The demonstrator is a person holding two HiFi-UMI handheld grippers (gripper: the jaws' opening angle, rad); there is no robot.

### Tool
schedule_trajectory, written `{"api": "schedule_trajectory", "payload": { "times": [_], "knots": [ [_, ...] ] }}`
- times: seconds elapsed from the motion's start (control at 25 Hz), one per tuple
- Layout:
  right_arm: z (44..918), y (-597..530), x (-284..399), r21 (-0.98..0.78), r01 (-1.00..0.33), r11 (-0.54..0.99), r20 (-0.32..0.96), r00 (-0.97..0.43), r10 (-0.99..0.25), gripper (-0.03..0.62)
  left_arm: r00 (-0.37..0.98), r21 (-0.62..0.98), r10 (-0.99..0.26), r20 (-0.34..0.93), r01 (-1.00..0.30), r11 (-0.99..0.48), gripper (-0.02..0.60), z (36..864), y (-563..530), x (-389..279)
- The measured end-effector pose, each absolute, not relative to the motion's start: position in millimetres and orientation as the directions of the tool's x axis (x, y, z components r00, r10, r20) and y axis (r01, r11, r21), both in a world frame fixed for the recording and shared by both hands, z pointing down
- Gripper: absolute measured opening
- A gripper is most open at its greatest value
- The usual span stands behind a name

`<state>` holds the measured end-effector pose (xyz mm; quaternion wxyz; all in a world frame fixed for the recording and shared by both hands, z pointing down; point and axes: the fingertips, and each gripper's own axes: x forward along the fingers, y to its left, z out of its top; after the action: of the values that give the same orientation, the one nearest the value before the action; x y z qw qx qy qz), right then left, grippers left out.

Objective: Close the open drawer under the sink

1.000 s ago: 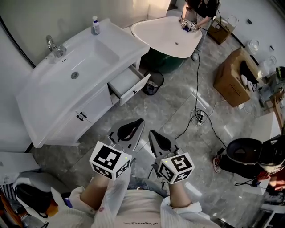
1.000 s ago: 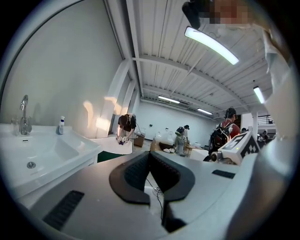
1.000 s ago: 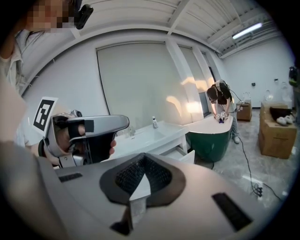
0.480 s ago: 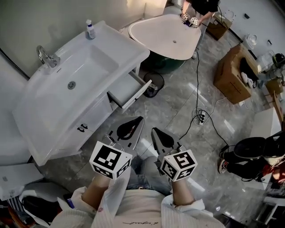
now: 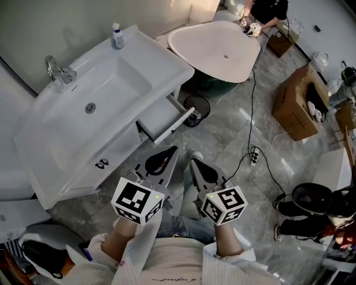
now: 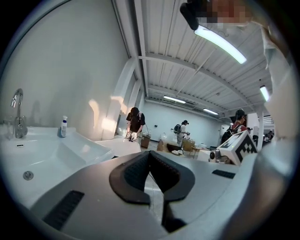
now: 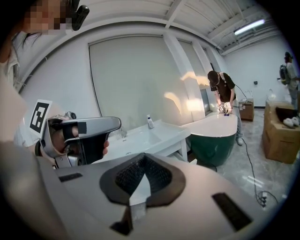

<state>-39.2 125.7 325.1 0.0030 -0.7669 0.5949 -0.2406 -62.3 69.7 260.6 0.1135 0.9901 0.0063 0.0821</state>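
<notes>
The white sink cabinet (image 5: 83, 161) stands at the left of the head view. Its upper right drawer (image 5: 162, 118) is pulled out, with the front panel (image 5: 177, 126) slanting toward the floor space. My left gripper (image 5: 174, 150) is held low in front of me, short of the drawer front and apart from it, shut and empty. Beside it my right gripper (image 5: 192, 162) is also shut and empty. In the left gripper view the left gripper (image 6: 149, 153) has its pads together, with the basin (image 6: 42, 157) to its left. The right gripper (image 7: 143, 158) points toward the sink (image 7: 140, 136).
A black waste bin (image 5: 196, 108) sits on the floor just beyond the drawer. Behind it is a white tub with a green underside (image 5: 214, 50), where a person (image 5: 268, 10) works. A cable with a power strip (image 5: 253, 156) crosses the floor. A cardboard box (image 5: 293, 106) stands at the right.
The view has shifted slightly and a foot now shows below the grippers. Both grippers stay shut side by side. The drawer is still open.
</notes>
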Motion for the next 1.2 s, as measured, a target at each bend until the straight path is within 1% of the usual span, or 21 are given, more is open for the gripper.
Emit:
{"api": "schedule_trajectory", "payload": {
  "times": [0.4, 0.76, 1.0, 1.2],
  "knots": [
    [329.2, 61.8, 44.5, -0.306, -0.946, -0.111, 0.373, -0.012, -0.928, 0.009, 0.975, 0.226, -0.146, 0.169, -0.182, -0.957, 0.015, 262.3, 14.3, 18.7],
    [317.6, 9.6, 121.7, -0.32, -0.939, 0.124, 0.379, -0.247, -0.892, 0.009, 0.919, 0.218, -0.348, 0.183, -0.384, -0.897, 0.015, 248.2, -24.9, 95.1],
    [313.7, -17.3, 151.4, -0.33, -0.907, 0.263, 0.369, -0.381, -0.848, 0.009, 0.857, 0.215, -0.477, 0.196, -0.513, -0.831, 0.015, 247.7, -43.3, 121.2],
    [317.4, -29.4, 163.0, -0.333, -0.87, 0.363, 0.37, -0.475, -0.799, 0.009, 0.798, 0.214, -0.569, 0.198, -0.602, -0.769, 0.015, 251.8, -51.4, 130.7]
  ]
}}
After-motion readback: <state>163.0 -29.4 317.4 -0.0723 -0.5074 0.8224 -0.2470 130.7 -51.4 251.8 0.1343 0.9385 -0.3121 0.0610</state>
